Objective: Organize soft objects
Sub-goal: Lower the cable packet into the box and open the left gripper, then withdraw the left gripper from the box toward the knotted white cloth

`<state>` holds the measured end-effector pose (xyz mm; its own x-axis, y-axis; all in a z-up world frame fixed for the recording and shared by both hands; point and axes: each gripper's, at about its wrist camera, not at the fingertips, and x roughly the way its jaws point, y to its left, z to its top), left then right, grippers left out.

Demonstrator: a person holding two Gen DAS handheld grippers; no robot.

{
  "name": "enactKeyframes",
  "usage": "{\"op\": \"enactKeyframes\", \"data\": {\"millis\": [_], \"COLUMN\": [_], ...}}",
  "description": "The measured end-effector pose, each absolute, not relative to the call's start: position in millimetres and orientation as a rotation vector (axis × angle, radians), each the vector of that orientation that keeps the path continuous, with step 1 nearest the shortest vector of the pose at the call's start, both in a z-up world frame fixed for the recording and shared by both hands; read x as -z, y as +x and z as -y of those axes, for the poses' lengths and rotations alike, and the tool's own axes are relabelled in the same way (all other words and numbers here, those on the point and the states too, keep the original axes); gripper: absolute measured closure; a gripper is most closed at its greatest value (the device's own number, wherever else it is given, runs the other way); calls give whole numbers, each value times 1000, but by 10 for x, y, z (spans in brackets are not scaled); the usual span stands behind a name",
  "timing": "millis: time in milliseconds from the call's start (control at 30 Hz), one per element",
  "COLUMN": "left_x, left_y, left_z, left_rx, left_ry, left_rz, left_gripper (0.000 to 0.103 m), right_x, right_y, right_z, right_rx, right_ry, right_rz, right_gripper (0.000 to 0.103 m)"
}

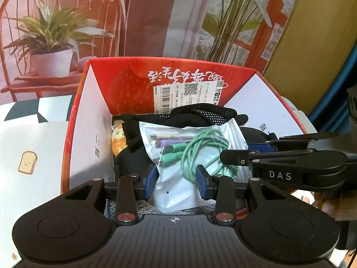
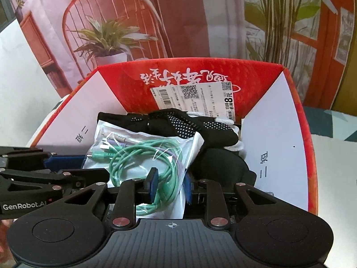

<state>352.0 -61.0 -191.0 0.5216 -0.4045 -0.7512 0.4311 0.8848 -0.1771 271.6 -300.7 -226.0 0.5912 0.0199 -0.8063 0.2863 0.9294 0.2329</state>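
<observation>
two claws over one full box

both grippers hung over the near edge of the red box [image 1: 80, 102]. the left gripper [image 1: 177, 182] stood spread, its blue pads either side of the clear cable bag [image 1: 178, 156], which lay atop black dotted gloves [image 1: 200, 114]. the right gripper [image 2: 171, 186] straddled the bag's right edge [image 2: 142, 156]; i couldn't tell whether it pinched.

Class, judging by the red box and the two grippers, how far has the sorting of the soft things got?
Done: black dotted gloves already lie in the red box. In hand: both the left gripper and right gripper bracket the bagged cables, apparently lowering it in. What remains outside cannot be seen.
</observation>
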Motion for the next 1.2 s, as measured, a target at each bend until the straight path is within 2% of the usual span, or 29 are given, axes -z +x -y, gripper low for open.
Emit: {"op": "enactKeyframes", "data": {"millis": [333,400,633,1033,1200], "left_x": [1657,1596,1451,1592,1768], "left_y": [3325,3268,2996,2503,2457], "left_z": [427,374,87,-277,-246], "left_rx": [515,513,499,473,476], "left_ry": [23,25,6,-62,-64], "left_rz": [-791,-768,-690,-710,-750], "left_gripper": [58,55,50,50,44], "right_x": [2208,2162,1900,1665,1722], "right_y": [2663,2625,2259,1491,1205], "right_z": [2967,2941,2893,2795,2723], "right_rx": [189,192,190,195,216], "right_ry": [295,268,244,300,304], "right_rz": [-912,-886,-726,-562,-555], "right_gripper": [80,76,74,74,73]}}
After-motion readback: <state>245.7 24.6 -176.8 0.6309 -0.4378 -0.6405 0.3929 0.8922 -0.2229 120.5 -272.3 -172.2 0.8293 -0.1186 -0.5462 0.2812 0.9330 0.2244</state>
